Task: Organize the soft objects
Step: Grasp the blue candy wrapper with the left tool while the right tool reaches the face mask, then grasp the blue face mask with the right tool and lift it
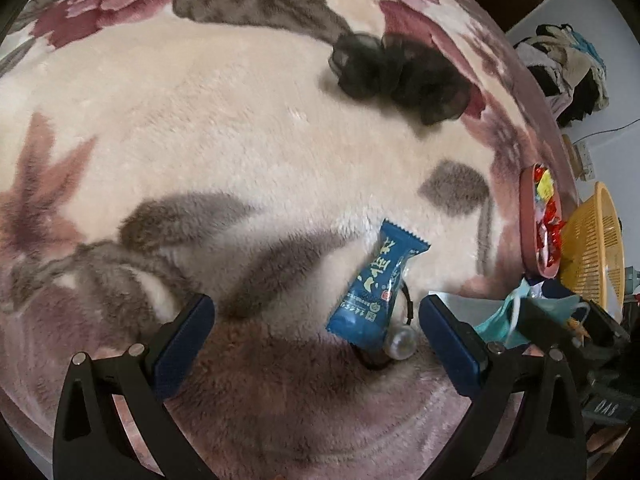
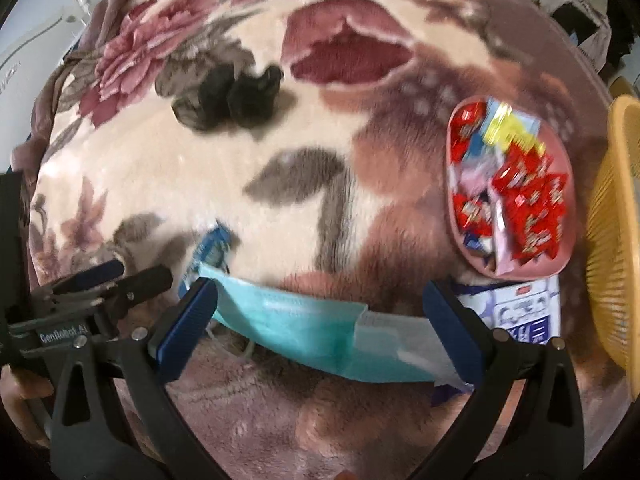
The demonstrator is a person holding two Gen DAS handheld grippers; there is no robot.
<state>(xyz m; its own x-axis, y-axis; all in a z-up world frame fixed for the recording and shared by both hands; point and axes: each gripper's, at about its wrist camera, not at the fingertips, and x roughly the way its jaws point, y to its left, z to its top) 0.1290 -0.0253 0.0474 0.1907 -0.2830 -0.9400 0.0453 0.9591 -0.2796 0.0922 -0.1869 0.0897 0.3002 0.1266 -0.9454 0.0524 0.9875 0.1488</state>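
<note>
While sweets already fill the pink dish (image 2: 556,152), I hold both grippers, left (image 1: 316,320) and right (image 2: 320,304), wide apart: a blue packet (image 1: 372,292), mask (image 2: 296,320) and black scrunchie (image 1: 400,76) lie loose, left of the dish.

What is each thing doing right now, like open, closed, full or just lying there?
Left gripper: open, holding nothing.
Right gripper: open, over the mask.
Blue snack packet: sealed, lying on the blanket.
Teal face mask: lying flat.
Black scrunchie: lying loose, crumpled.
Pink dish: full of wrapped candies.
Yellow basket: inside hidden.
</note>
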